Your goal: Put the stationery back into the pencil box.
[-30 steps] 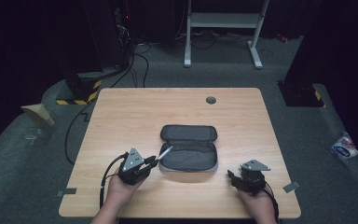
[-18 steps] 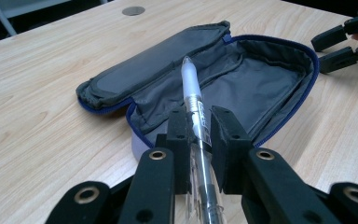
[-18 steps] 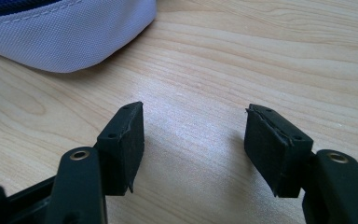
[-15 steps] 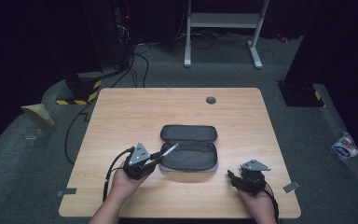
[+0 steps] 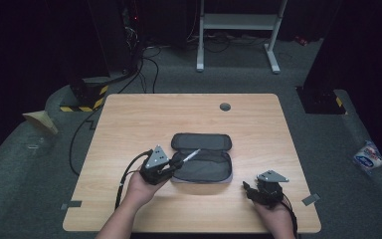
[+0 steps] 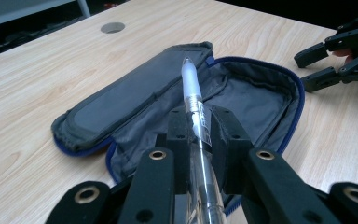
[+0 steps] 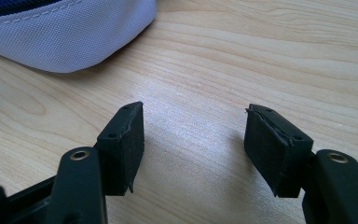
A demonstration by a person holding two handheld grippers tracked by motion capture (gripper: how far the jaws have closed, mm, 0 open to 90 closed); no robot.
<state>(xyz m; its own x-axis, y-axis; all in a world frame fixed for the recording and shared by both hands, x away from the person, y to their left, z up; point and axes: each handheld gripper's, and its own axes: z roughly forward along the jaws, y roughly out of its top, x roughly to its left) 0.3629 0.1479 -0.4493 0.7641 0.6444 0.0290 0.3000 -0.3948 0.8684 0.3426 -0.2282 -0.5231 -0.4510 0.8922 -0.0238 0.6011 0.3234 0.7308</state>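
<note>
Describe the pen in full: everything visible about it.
The pen is slim, with a clear plastic barrel and a whitish frosted front end. The left gripper is shut on its middle, and it points forward over the open grey pencil case. Whether its tip touches the lining can't be told.

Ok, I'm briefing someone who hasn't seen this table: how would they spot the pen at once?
Start at the wooden table and find the dark case lying open near its middle. At the case's left end, the left tool is shut on the pen, which points out over the open case. It is the one slim, clear thing there, with a pale tip.
</note>
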